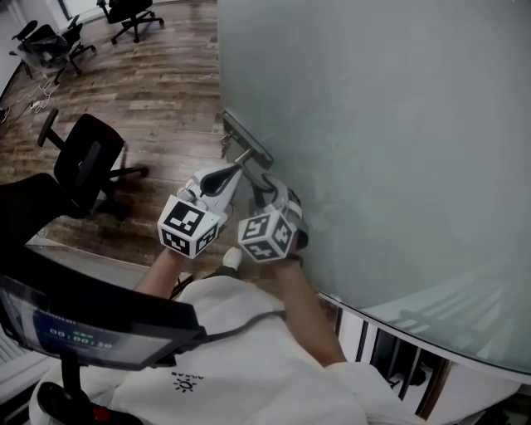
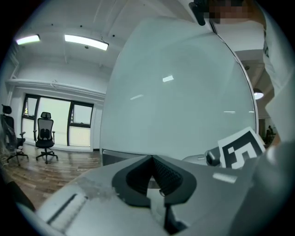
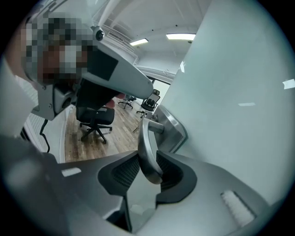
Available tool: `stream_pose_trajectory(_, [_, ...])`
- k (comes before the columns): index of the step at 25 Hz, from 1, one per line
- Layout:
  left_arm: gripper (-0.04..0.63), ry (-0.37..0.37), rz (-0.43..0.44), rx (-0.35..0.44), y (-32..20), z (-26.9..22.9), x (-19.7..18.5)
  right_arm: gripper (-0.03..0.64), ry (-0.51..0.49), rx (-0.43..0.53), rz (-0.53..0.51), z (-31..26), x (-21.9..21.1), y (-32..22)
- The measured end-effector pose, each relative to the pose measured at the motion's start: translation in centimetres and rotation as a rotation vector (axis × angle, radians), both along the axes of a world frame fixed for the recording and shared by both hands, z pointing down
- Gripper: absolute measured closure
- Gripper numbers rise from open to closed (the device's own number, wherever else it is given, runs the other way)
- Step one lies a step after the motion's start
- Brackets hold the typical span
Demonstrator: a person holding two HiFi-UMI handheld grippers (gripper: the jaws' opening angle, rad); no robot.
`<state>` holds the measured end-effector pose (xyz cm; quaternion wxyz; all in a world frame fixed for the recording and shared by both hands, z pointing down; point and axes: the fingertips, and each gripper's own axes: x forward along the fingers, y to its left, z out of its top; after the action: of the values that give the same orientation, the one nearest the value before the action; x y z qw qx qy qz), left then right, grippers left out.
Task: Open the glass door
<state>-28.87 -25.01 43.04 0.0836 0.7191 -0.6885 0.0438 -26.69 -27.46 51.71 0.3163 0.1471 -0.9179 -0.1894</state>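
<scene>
A tall frosted glass door [image 1: 373, 124] fills the right of the head view. Its metal lock plate [image 1: 246, 139] carries a silver lever handle [image 3: 146, 143]. My right gripper [image 3: 147, 169] is shut on that lever: the bar runs down between the ribbed pads, its rounded end deep in the jaws. In the head view the right gripper [image 1: 267, 184] sits just below the plate. My left gripper [image 1: 235, 170] lies beside it on the left, pointing at the same handle. In its own view the left gripper [image 2: 151, 159] is shut with nothing between its pads and faces the door [image 2: 175, 92].
A black office chair [image 1: 87, 162] stands on the wood floor to the left of the door, with more chairs [image 1: 133, 12] further back. A dark screen [image 1: 83, 324] sits at the lower left by my body. Windows and chairs [image 2: 44, 138] lie beyond the door's left edge.
</scene>
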Motion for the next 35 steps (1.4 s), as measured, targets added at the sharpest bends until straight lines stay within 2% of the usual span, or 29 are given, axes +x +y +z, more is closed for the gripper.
stream_pose_trajectory(5, [0.590,0.002,0.059,-0.005,-3.9,0.1,-1.1,0.497,-0.001,-0.009,0.058,-0.2,-0.1,-4.1])
stream_pose_trajectory(12, [0.589,0.003,0.126,0.007,-4.1,1.2,-1.8,0.497,-0.008,0.019,0.132,0.8,0.2,-5.6])
stream_pose_trajectory(19, [0.590,0.007,0.164,-0.006,-7.9,1.1,-1.3,0.503,-0.014,0.009,0.162,0.4,0.4,-10.1])
stream_pose_trajectory(30, [0.590,-0.025,0.184,-0.023,-17.0,0.8,-0.5,0.509,-0.032,-0.015,0.224,0.9,0.7,-18.2])
stream_pose_trajectory(32, [0.590,-0.029,0.185,-0.026,-19.1,-0.3,0.8,0.509,-0.034,-0.021,0.239,0.0,1.8,-20.3])
stream_pose_trajectory(35, [0.590,-0.034,0.177,-0.047,-25.0,-2.5,3.5,0.506,-0.053,-0.044,0.260,-1.9,4.3,-26.2])
